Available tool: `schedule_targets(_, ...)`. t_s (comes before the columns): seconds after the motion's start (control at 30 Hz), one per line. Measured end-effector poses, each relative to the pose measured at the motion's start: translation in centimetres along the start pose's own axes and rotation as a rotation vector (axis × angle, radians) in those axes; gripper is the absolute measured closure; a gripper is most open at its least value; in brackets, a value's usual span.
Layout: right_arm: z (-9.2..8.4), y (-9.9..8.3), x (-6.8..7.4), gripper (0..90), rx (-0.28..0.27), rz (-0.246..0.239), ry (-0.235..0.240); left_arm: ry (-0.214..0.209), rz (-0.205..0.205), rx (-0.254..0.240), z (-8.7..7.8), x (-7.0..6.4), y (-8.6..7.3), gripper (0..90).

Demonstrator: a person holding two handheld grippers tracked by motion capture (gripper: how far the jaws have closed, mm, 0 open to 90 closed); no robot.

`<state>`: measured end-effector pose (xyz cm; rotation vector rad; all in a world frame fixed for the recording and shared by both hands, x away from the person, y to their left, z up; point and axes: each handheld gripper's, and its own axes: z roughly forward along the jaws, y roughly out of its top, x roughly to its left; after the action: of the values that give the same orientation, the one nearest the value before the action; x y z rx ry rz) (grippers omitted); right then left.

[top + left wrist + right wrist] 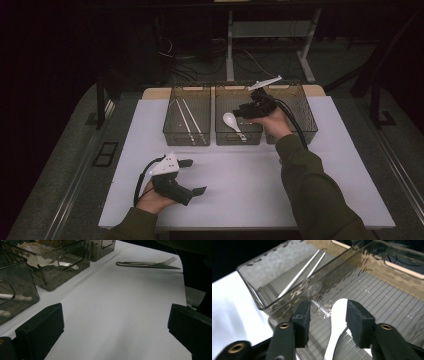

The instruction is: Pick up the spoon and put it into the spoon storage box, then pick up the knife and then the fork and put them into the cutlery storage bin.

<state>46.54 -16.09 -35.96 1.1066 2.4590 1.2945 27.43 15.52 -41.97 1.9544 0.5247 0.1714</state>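
A white spoon (pixel 231 120) lies in the middle one of three clear dark bins (pixel 238 141) at the back of the white mat. My right gripper (pixel 239 113) hovers over that bin, jaws open. In the right gripper view the spoon (pixel 338 320) lies between the open jaws of the right gripper (pixel 327 315), close to the right-hand one. Two white chopsticks (pixel 189 120) lie in the left bin (pixel 186 140). My left gripper (pixel 196 176) rests open near the mat's front left, nothing between its jaws (pixel 115 335).
The right bin (pixel 307 115) stands beside my right hand. In the left gripper view a metal fork (pixel 160 263) and another metal utensil lie side by side on the mat past the bins. The white mat (pixel 240 185) is bare in front.
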Motion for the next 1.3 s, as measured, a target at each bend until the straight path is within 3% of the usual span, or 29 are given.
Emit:
schedule_targets(0.17, -1.8, -0.1, 0.3, 46.0, -0.035, 0.003, 0.021, 0.002, -0.003, 0.003, 0.0, 0.0, 0.0, 0.0)
schedule_targets(0.47, -5.0, -1.4, 0.7, 42.2, -0.064, 0.0, 0.032, 0.003, -0.005, 0.006, 0.0, -0.1, -0.1, 0.0)
schedule_targets(0.63, -6.5, -2.9, 0.5, 41.2, -0.058, -0.018, 0.032, 0.005, -0.006, 0.007, 0.0, -0.1, 0.0, 0.0)
schedule_targets(0.97, -9.3, -6.3, 0.4, 40.5, -0.06, 0.004, 0.043, 0.007, -0.004, 0.011, 0.1, -0.2, 0.0, 0.0)
schedule_targets(1.3, -11.6, -9.6, 0.8, 40.6, -0.059, 0.004, 0.008, 0.008, -0.004, 0.011, 0.1, -0.1, 0.0, 0.0)
